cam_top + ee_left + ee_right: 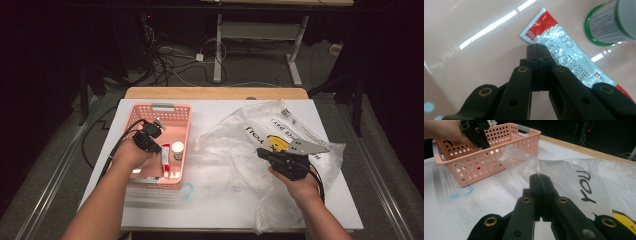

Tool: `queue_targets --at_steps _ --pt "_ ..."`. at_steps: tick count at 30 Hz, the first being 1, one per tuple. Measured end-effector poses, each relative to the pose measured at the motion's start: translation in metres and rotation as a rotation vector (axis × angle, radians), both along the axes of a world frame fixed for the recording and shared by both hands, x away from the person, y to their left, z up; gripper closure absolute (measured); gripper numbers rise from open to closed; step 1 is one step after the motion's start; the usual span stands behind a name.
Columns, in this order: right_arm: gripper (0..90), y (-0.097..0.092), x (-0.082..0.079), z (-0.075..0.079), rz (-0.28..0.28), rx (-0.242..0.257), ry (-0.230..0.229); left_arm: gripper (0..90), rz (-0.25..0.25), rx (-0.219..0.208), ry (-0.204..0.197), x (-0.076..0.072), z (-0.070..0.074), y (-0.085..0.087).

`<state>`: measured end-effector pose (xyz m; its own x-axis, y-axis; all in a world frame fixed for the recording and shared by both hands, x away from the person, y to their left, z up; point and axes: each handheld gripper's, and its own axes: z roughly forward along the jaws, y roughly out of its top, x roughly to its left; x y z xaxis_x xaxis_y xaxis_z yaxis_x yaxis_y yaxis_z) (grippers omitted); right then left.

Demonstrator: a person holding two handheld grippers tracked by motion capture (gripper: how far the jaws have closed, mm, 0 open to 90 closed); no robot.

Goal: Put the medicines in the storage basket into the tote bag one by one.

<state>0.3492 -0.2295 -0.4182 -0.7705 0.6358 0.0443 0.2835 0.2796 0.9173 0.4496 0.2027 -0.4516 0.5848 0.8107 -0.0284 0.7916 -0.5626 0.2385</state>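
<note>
With my right gripper [539, 178] pinching the bag's [260, 130] edge on the table, my left gripper [537, 50], jaws pressed together and empty, hovers over the sachet [564, 53] in the basket [186, 131]; next I must spread them to grasp it.

The left gripper [150, 134] was held with its jaws pressed together, nothing between them. The right gripper [267, 155] was likewise held closed, jaws meeting.
</note>
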Motion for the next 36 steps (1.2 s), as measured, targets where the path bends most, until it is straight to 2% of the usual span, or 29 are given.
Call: queue_targets --at_steps 2,6,12,18,24,27,30,32,33,36 --pt "90.0 0.000 0.000 0.000 0.001 0.000 -0.001 87.8 -0.008 -0.024 0.003 -0.001 0.000 -0.001" --pt "90.0 0.002 -0.001 0.000 0.003 -0.006 0.002 87.8 -0.015 -0.028 -0.009 -0.001 -0.001 -0.004" --pt "90.0 0.003 -0.001 0.000 0.004 -0.010 -0.004 87.8 -0.026 -0.062 -0.030 0.004 -0.003 -0.010" --pt "90.0 0.004 0.000 0.000 0.007 -0.013 -0.005 87.8 -0.054 -0.058 -0.041 0.011 -0.003 -0.018" --pt "90.0 0.003 -0.001 0.000 0.002 -0.013 -0.005 87.8 -0.057 -0.064 -0.057 0.014 -0.003 -0.021" --pt "90.0 0.002 -0.001 0.000 0.000 -0.013 -0.005 87.7 -0.038 -0.034 -0.070 0.012 -0.002 -0.018" --pt "90.0 0.000 -0.002 0.000 -0.002 -0.012 -0.005 87.3 -0.005 -0.075 -0.078 0.005 0.002 -0.009" --pt "90.0 0.000 -0.002 0.000 -0.002 -0.012 -0.006 86.9 0.006 -0.081 -0.086 -0.002 0.005 -0.006" --pt "90.0 0.000 -0.002 0.000 -0.002 -0.012 -0.007 83.1 0.014 -0.085 -0.083 -0.006 0.006 -0.005" --pt "90.0 -0.001 -0.003 0.001 -0.005 -0.011 -0.008 80.5 0.038 -0.115 -0.096 -0.016 0.013 0.000"
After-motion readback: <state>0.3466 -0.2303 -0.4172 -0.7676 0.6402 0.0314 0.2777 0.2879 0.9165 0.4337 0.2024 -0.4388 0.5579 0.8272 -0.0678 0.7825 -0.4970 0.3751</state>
